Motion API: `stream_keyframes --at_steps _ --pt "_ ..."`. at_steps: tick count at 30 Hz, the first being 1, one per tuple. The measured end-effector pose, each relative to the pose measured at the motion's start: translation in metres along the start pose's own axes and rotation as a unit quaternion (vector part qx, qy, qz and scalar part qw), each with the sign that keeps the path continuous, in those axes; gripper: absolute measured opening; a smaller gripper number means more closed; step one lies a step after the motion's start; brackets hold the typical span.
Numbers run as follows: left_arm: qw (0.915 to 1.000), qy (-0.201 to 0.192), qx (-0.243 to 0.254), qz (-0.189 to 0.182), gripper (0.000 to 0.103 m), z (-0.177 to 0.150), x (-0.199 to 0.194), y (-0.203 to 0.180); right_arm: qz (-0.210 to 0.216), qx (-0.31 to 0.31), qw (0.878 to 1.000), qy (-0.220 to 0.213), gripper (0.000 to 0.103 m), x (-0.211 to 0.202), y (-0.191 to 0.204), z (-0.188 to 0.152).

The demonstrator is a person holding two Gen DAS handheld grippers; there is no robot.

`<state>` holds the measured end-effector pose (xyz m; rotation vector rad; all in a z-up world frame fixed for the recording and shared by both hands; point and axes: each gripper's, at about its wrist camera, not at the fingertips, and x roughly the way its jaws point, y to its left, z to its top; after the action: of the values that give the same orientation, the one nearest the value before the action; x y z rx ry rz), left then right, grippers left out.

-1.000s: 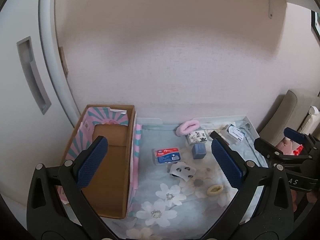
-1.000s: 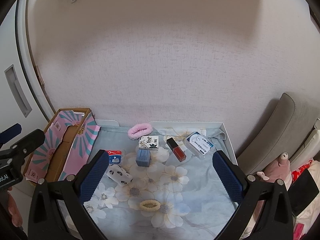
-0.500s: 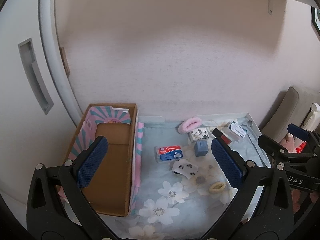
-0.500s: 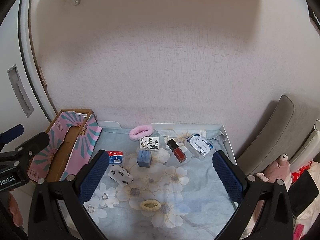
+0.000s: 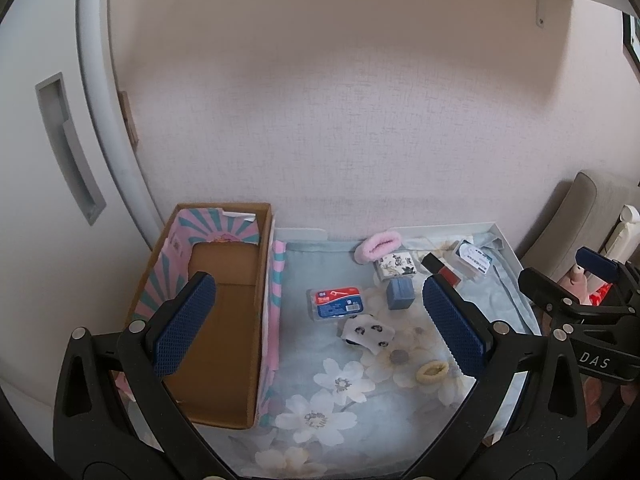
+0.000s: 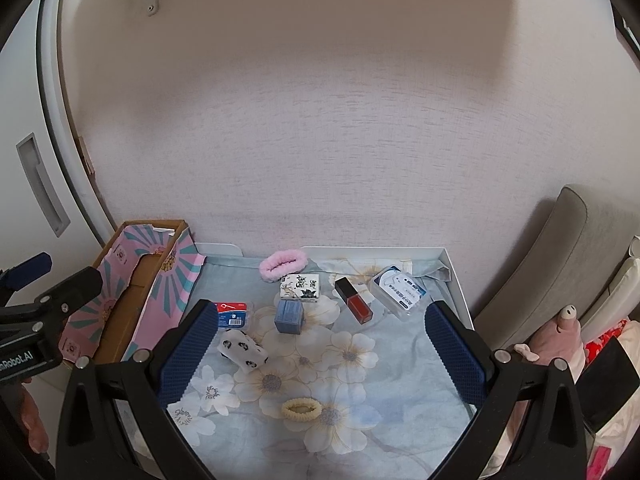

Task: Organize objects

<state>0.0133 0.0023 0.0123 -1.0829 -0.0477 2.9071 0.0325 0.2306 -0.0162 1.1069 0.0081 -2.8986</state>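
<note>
1. Small items lie scattered on the flowered cloth (image 6: 400, 380) in the white tray (image 6: 456, 276): pink scrunchie (image 6: 283, 264), patterned box (image 6: 300, 287), blue cube (image 6: 289, 316), red lipstick (image 6: 354, 305), floss packet (image 6: 234, 314), spotted pouch (image 6: 242, 351), yellow scrunchie (image 6: 301, 409), white case (image 6: 399, 292).
2. Your cardboard box (image 5: 224, 320) sits just left of the tray, open and looking empty.
3. Your left gripper (image 5: 316, 324) and right gripper (image 6: 320, 354) both hang above, jaws wide, holding nothing.
4. Everything lies ahead of and below the jaws; the spotted pouch looks nearest your left gripper, its long axis running diagonally.
</note>
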Motion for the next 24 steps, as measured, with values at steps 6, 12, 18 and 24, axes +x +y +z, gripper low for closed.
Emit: stream_keyframes --at_steps 6,12,18,24 --pt "1.0 0.004 -0.002 -0.002 0.103 -0.002 0.001 -0.003 0.001 0.0 1.0 0.002 0.103 0.0 -0.002 -0.002" --pt "0.9998 0.012 -0.002 -0.014 0.103 -0.008 0.003 -0.012 0.001 0.004 1.0 0.013 0.103 0.003 -0.015 -0.01" --pt "0.9989 0.04 -0.011 -0.02 0.103 -0.022 0.019 -0.023 0.0 -0.008 0.999 0.046 0.103 0.022 -0.032 -0.026" --pt "0.9956 0.088 -0.027 -0.018 0.102 -0.049 0.052 -0.033 0.016 -0.029 0.997 0.063 0.102 0.048 -0.049 -0.043"
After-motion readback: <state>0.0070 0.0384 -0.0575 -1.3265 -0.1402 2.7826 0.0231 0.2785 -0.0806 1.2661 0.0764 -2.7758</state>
